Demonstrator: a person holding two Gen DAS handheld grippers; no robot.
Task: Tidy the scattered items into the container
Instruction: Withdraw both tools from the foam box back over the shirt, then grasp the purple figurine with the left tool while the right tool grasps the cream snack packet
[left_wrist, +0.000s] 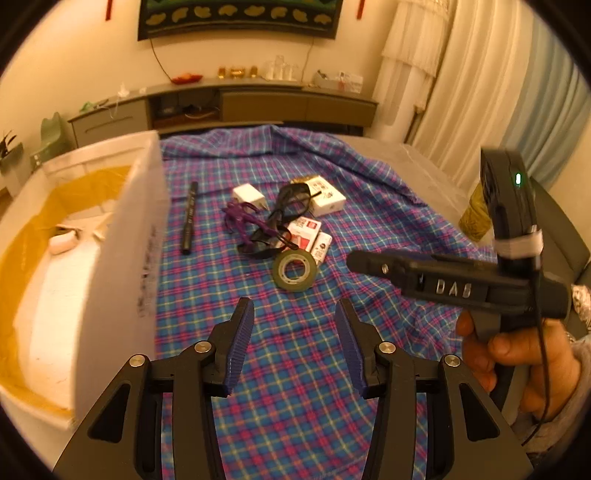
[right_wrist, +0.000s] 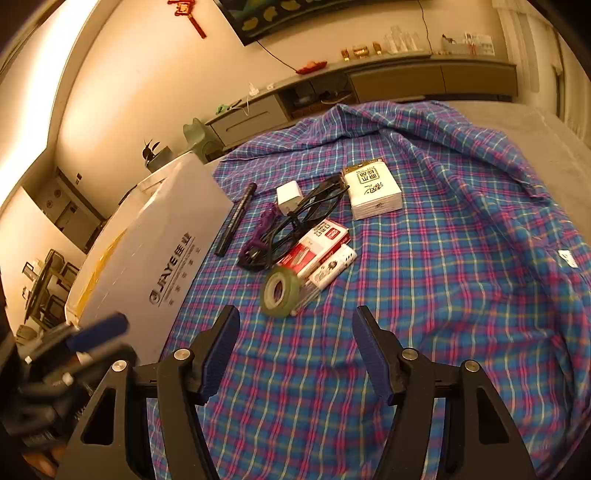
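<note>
From the left wrist we see our left gripper with its jaws apart and nothing between them, over bare plaid cloth. The white box stands just to its left, its near wall rising beside the left finger; only here do we look inside it, at yellow lining and a small pale item. The tape roll lies ahead, open cloth before it. To the right, a hand holds the right gripper's body.

From the right wrist, our right gripper is likewise spread and empty above clear cloth. This view shows the box's printed outer side and broad free cloth rightward. The black pen, glasses and white carton cluster beyond the tape.
</note>
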